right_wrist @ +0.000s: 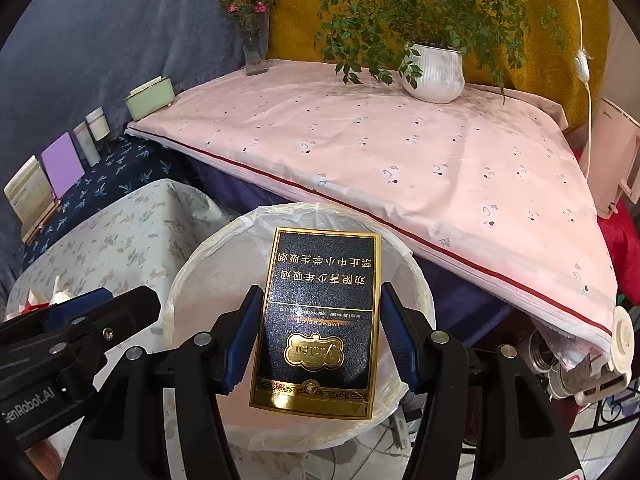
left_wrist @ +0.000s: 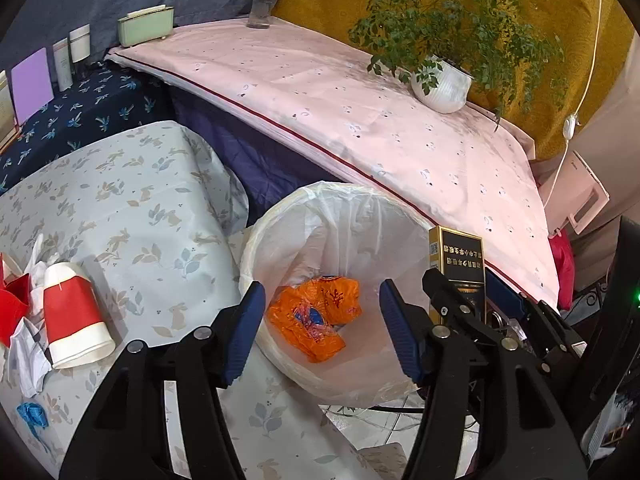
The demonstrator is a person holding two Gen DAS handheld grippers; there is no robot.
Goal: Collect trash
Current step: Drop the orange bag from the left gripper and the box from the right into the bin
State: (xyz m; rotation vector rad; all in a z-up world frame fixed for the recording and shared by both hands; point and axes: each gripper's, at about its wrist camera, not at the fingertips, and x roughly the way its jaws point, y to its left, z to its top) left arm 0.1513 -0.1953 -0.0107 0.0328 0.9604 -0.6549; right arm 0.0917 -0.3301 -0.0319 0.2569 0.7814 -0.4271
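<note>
Right now my right tongs [right_wrist: 320, 332] are clenched on a black-and-gold cigarette pack [right_wrist: 316, 320], blue pads pressing its two long edges, the pack standing upright with its print upside down to my camera. Directly beneath and behind it sits the trash bin [right_wrist: 192, 276], white and lined with a thin clear bag, so the pack hangs over the bin's mouth. From the left wrist view I see the same pack [left_wrist: 458, 264] held over the bin's right rim [left_wrist: 256, 240], just beside my left tongs [left_wrist: 322, 332].

My left tongs are released, pads spread wide with nothing between them, hovering over the near edge of the bin. Through that gap I look down on a crumpled orange wrapper [left_wrist: 316, 316] lying at the bottom of the bin.

Off to the left, on the counter [left_wrist: 140, 208] draped in a pale leaf-and-rabbit cloth, a red-and-white paper cup [left_wrist: 74, 316] lies on its side, touching crumpled white paper [left_wrist: 28, 352] and a red scrap [left_wrist: 14, 304]. A small blue scrap [left_wrist: 32, 416] lies apart from them, nearer to me.

Farther back, a pink-covered surface [right_wrist: 380, 152] carries a white potted plant [right_wrist: 434, 74], a glass vase of flowers [right_wrist: 254, 48] and a pale green box [right_wrist: 149, 98].
</note>
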